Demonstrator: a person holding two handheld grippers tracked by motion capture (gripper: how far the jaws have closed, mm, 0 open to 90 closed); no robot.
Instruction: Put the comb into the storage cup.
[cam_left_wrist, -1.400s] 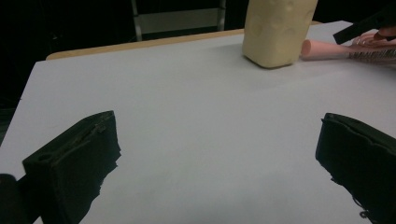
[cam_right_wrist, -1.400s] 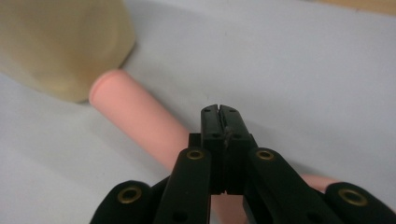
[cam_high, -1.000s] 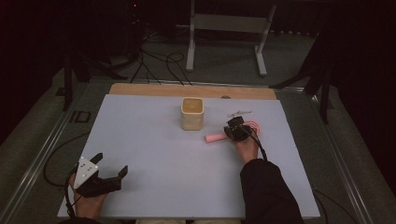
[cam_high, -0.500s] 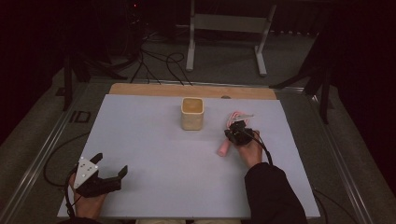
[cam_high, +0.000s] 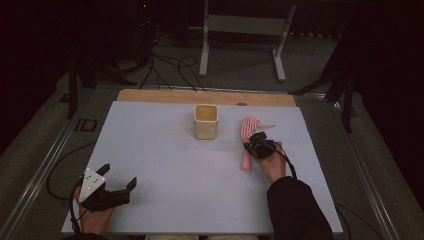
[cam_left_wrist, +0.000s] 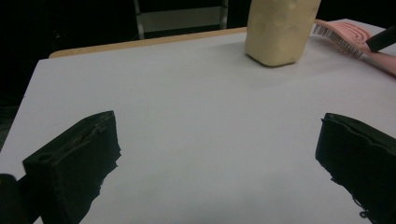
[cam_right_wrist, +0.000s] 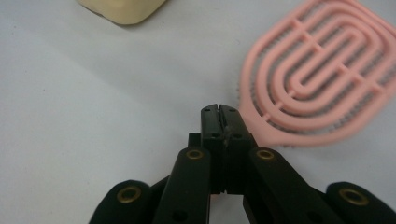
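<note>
Gripping the pink hairbrush (cam_high: 247, 134) at the neck, jaws clenched, right gripper (cam_high: 258, 148) holds it right of the beige cup (cam_high: 206, 121); judged mid-task, placement pending; left gripper (cam_high: 119, 188) idle, jaws spread.

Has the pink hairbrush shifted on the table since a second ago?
Yes. The pink hairbrush has swung from lying crosswise to pointing its head up the table, beside the beige cup, with the shut right gripper at its handle.
</note>
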